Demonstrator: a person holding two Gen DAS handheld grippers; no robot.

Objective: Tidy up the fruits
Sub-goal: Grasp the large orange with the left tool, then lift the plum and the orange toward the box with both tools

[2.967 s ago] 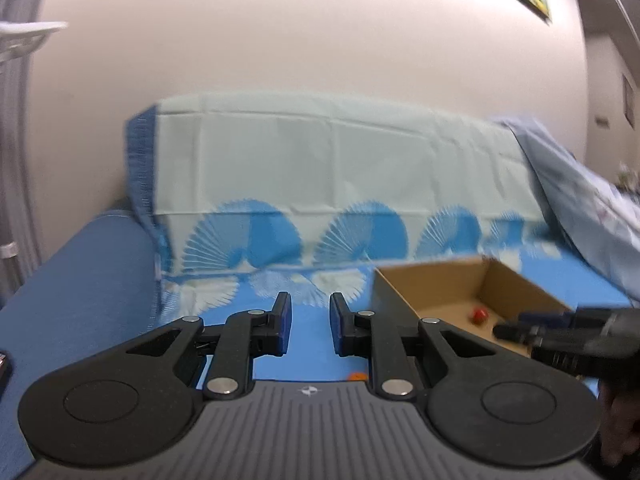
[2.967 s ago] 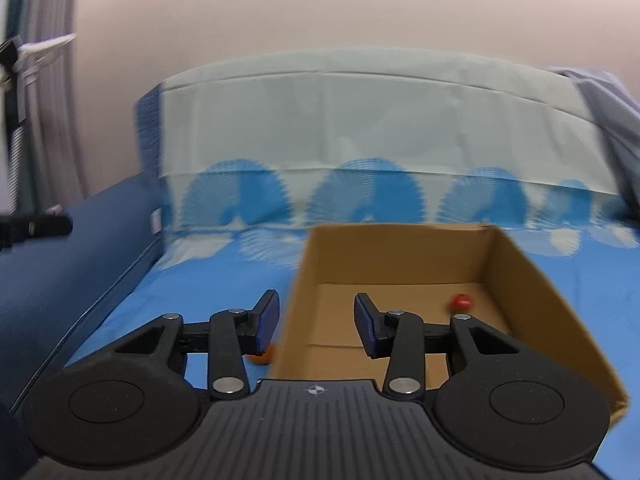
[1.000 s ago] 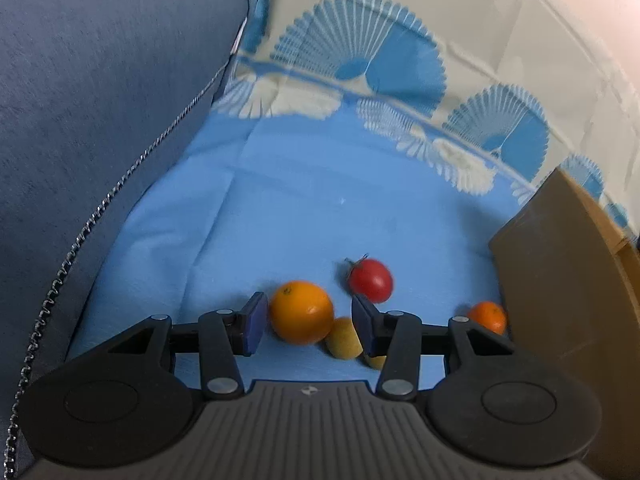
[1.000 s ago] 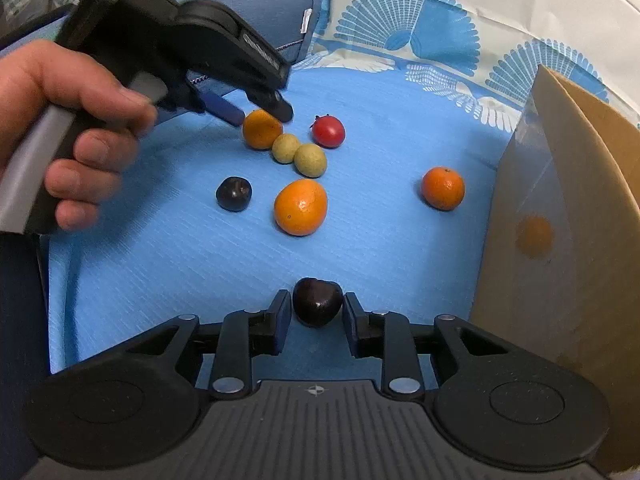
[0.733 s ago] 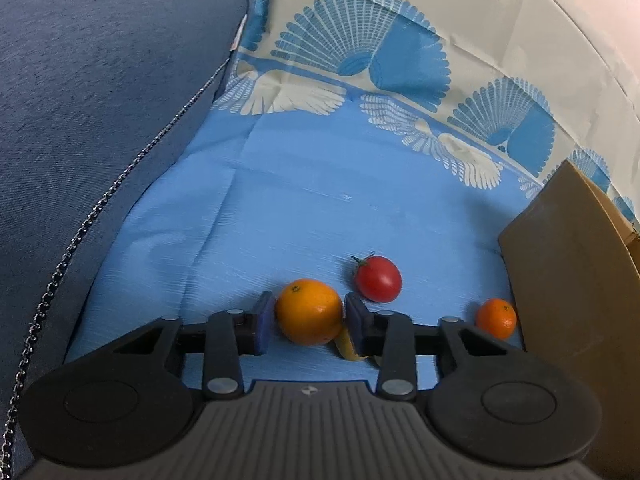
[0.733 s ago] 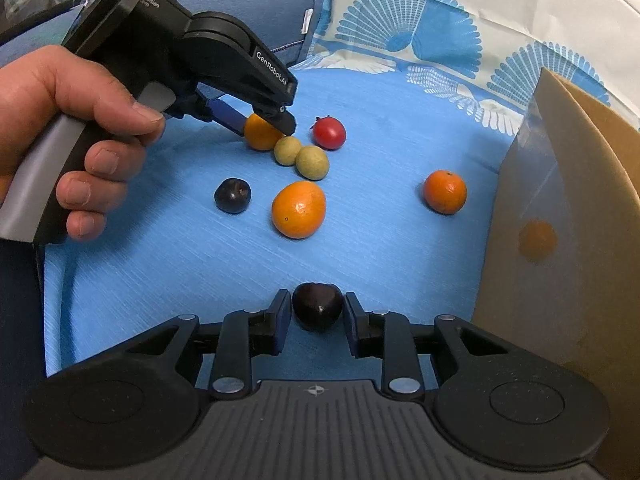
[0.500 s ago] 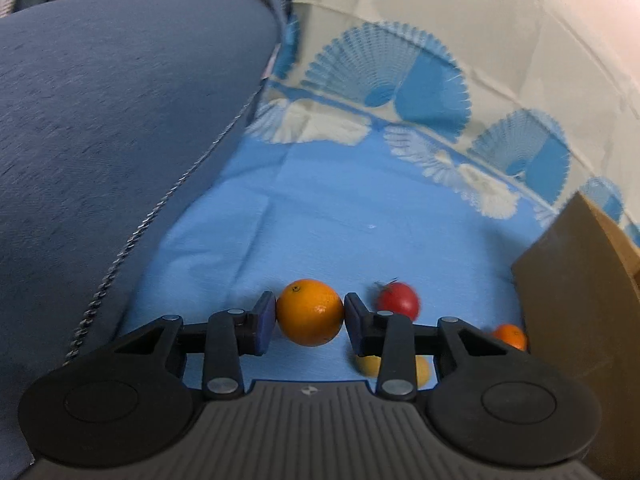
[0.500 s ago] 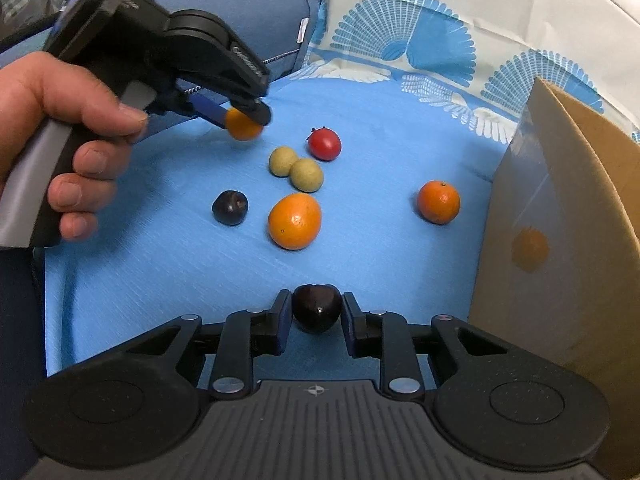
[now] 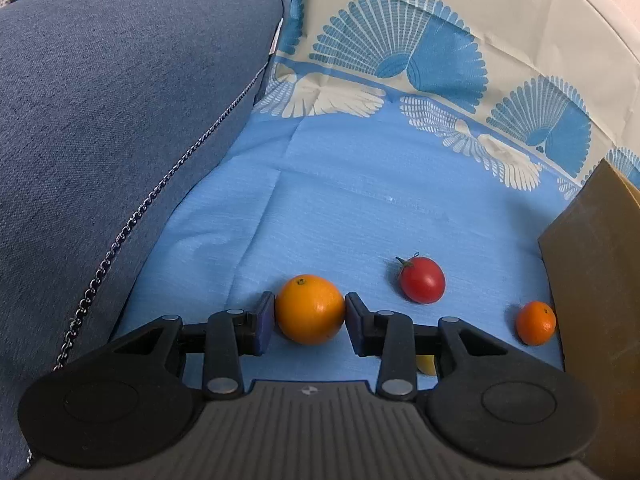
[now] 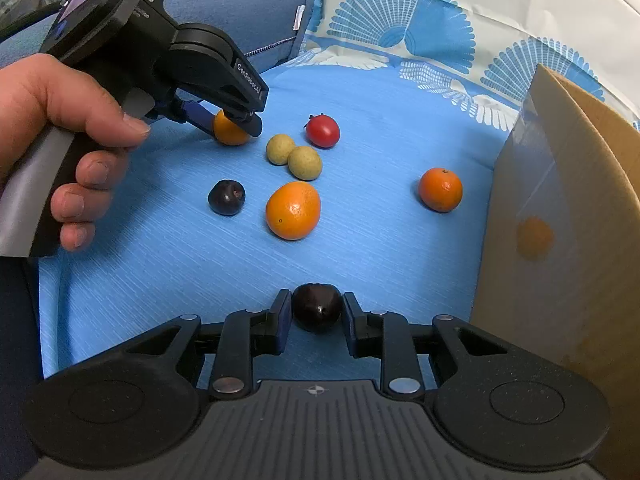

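Note:
My left gripper [image 9: 310, 314] is shut on an orange [image 9: 310, 309] and holds it just above the blue cloth; it also shows in the right wrist view [image 10: 231, 125]. My right gripper [image 10: 316, 312] is shut on a dark plum [image 10: 317, 307] close to the cardboard box [image 10: 560, 216]. On the cloth lie a red tomato [image 10: 323, 131], two yellow-green fruits [image 10: 294, 157], a second dark plum [image 10: 226, 197], a big orange [image 10: 293, 210] and a small tangerine [image 10: 440, 189]. The tomato [image 9: 422, 280] and tangerine [image 9: 536, 322] also show in the left wrist view.
A blue sofa armrest [image 9: 100, 100] rises at the left. The patterned backrest cover [image 9: 440, 40] stands behind. The box wall [image 9: 600, 280] closes the right side.
Both grippers closed on their fruits. The left one has lifted its orange off the cloth, away from the yellow-green fruits. The right gripper has barely moved.

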